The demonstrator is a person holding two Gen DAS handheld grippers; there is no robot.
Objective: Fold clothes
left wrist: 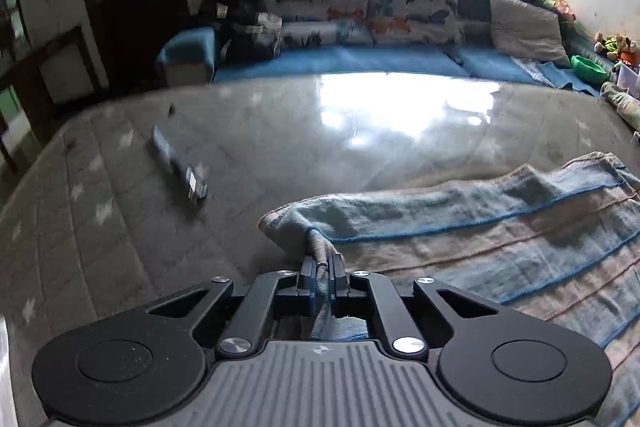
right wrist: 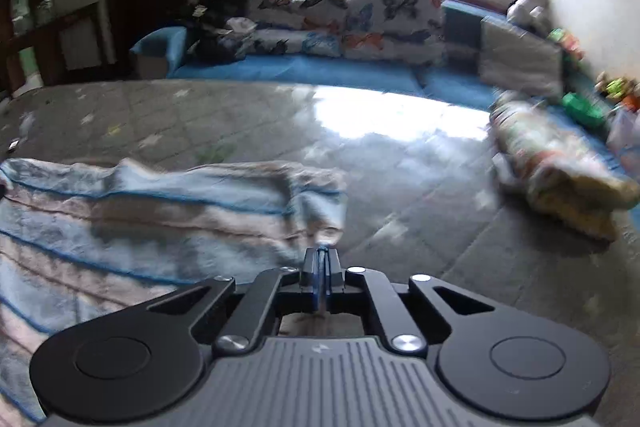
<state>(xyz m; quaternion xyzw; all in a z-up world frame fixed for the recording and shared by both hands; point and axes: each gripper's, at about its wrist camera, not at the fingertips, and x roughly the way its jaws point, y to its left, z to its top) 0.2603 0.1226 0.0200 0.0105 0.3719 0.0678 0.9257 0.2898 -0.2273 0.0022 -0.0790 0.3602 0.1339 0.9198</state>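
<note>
A striped towel (left wrist: 500, 239) in pale blue and pink with thin blue lines lies spread on a grey quilted mattress (left wrist: 120, 227). My left gripper (left wrist: 322, 263) is shut on the towel's left corner, and cloth hangs down between its fingers. In the right wrist view the same towel (right wrist: 140, 211) stretches off to the left. My right gripper (right wrist: 321, 255) is shut on the towel's right corner, which bunches up just ahead of the tips. The towel's far edge is rumpled.
A dark remote-like object (left wrist: 178, 167) lies on the mattress to the left. A rolled patterned bundle (right wrist: 560, 171) rests at the right. Behind the mattress runs a blue sofa (left wrist: 340, 61) with butterfly cushions (left wrist: 412, 7), toys (left wrist: 612, 45) and a green bowl (left wrist: 588, 67).
</note>
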